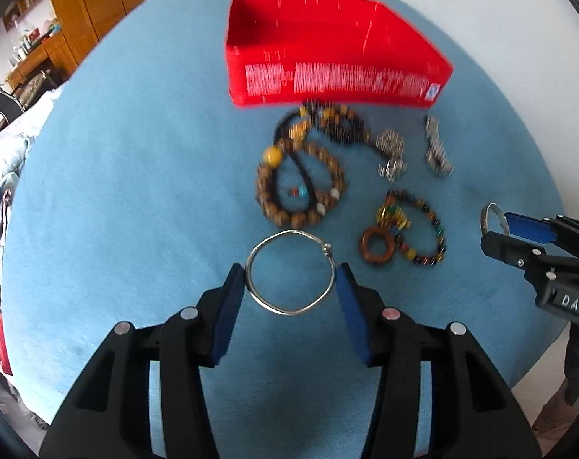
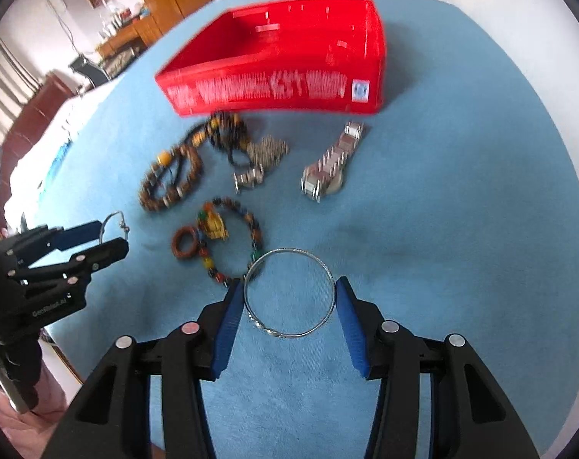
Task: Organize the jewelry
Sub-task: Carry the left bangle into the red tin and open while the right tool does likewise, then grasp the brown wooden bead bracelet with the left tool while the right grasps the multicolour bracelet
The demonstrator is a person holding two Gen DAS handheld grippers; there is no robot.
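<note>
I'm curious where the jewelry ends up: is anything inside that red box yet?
The red box looks empty where its inside shows: only red walls and floor. Its near wall hides part of the floor, so something small there would not show. The beads and other jewelry lie outside it on the blue cloth.

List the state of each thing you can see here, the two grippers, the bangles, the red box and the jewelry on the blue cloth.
Left gripper: shut on a thin silver wire bangle.
Right gripper: shut on a patterned silver bangle.
Red plastic box: open-topped, nothing visible inside.
Brown wooden bead bracelet: lying loose on the blue cloth.
Multicoloured bead bracelet: lying loose.
Silver link bracelet: lying loose.
</note>
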